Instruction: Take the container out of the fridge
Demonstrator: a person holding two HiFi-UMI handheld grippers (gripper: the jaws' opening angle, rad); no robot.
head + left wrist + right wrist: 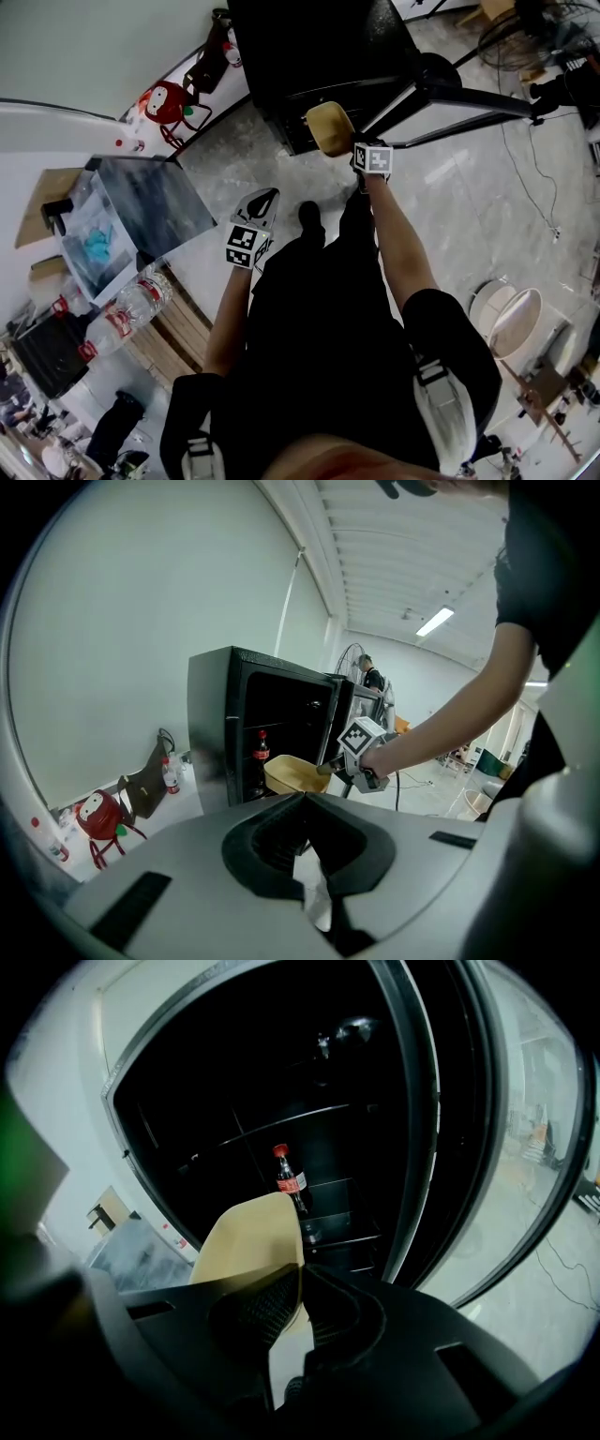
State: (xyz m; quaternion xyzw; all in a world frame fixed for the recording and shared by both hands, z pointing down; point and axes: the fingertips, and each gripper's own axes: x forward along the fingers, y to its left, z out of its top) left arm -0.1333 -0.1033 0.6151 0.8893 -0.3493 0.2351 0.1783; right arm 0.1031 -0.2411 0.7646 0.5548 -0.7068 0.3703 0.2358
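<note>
Tan plastic shows between the jaws of the right gripper (300, 1274): they are pinched on the rim of the container (248, 1241), 1 jaw inside the wall and 1 outside. In the right gripper view the container rises from the jaws toward the centre of the frame, its open side facing left. In the head view the right gripper (351, 147) holds the container (328, 128) off the floor at upper centre, at the open front of the fridge (319, 47); whether it is fully clear of the cabinet cannot be told.

Behind the container, the dark fridge (281, 1082) fills the upper half of the right gripper view, with 1 cola bottle (289, 1180) upright on a shelf just above the container's top edge. The glass door (469, 1101) stands open at the right.

The left gripper (305, 799) has its jaws pressed together with nothing between them. In the head view it (267, 199) hangs left of centre, well apart from the container. Its own view shows the container (291, 772) and cola bottle (262, 752) at centre.
</note>
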